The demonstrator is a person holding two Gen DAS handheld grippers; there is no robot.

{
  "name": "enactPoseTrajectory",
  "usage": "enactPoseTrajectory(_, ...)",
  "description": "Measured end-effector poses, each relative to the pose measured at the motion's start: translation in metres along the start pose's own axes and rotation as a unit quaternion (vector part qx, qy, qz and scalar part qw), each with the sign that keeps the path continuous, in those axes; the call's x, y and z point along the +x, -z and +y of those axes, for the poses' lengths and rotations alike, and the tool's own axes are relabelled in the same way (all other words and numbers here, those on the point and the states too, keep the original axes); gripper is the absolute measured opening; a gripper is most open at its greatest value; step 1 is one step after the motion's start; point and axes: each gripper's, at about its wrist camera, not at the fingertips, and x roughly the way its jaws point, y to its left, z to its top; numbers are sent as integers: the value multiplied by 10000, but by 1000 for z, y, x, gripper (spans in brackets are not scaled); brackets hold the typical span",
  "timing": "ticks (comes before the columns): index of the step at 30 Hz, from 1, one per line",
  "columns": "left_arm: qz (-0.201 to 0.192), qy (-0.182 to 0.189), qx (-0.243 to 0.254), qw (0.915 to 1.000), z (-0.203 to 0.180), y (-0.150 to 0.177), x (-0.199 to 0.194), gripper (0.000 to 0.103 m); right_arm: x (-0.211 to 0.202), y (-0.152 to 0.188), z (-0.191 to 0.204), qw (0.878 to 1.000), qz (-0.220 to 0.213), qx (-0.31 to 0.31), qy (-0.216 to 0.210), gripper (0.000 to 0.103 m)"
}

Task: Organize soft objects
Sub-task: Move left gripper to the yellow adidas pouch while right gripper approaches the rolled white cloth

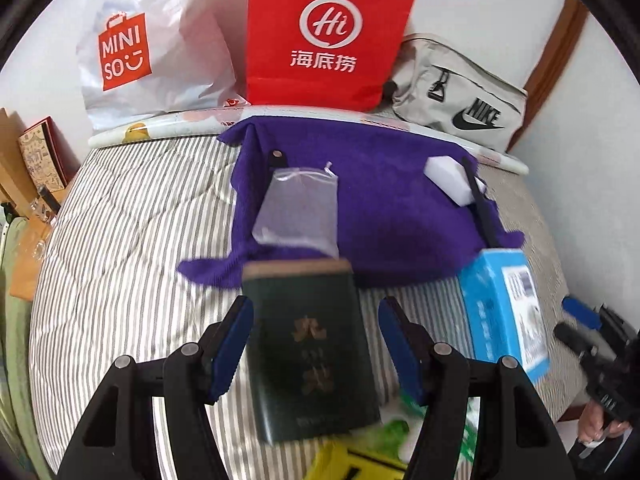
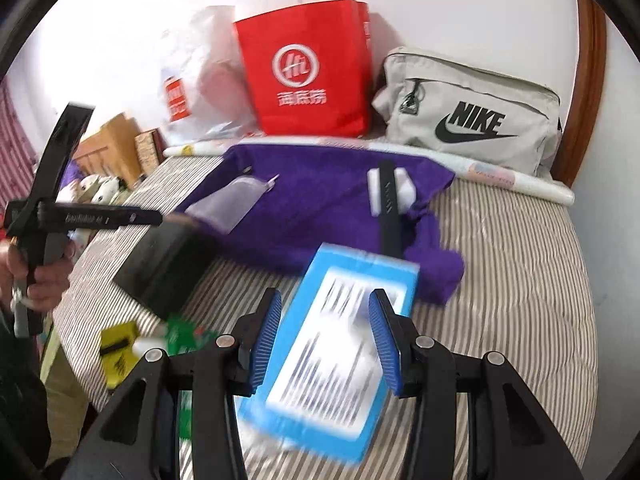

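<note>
A purple towel (image 1: pixel 380 208) (image 2: pixel 320 208) lies spread on the striped bed. On it rest a clear drawstring pouch (image 1: pixel 300 208) (image 2: pixel 228 204), a white sponge (image 1: pixel 448 184) (image 2: pixel 404 188) and a black comb-like stick (image 1: pixel 482 208) (image 2: pixel 388 208). My left gripper (image 1: pixel 318 344) hangs open over a dark green box (image 1: pixel 312 352) (image 2: pixel 160 268) that lies on the bed, its pads not pressing on the box. My right gripper (image 2: pixel 326 336) is open above a blue box (image 2: pixel 332 360) (image 1: pixel 500 312), which looks blurred and lies loose on the bed.
Against the back wall stand a white Miniso bag (image 1: pixel 132 60), a red paper bag (image 1: pixel 324 36) (image 2: pixel 308 72) and a grey Nike bag (image 1: pixel 460 96) (image 2: pixel 472 112). A rolled mat (image 2: pixel 520 180) lies in front of them. Yellow and green packets (image 2: pixel 120 348) sit near the bed's front edge. Boxes stand left.
</note>
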Motion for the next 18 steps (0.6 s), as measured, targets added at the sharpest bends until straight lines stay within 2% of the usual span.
enactPoseTrajectory(6, -70, 110, 50, 9999, -8, 33, -15, 63, -14, 57, 24, 9996, 73, -154, -237, 45)
enactPoseTrajectory(10, -18, 129, 70, 9999, -9, 54, -16, 63, -8, 91, 30, 9988, 183, 33, -444, 44)
enactPoseTrajectory(12, -27, 138, 67, 9999, -7, 65, -18, 63, -3, 101, 34, 9990, 193, 2, -409, 35)
enactPoseTrajectory(18, -3, 194, -93, 9998, 10, 96, -23, 63, 18, 108, 41, 9994, 195, -167, -237, 33)
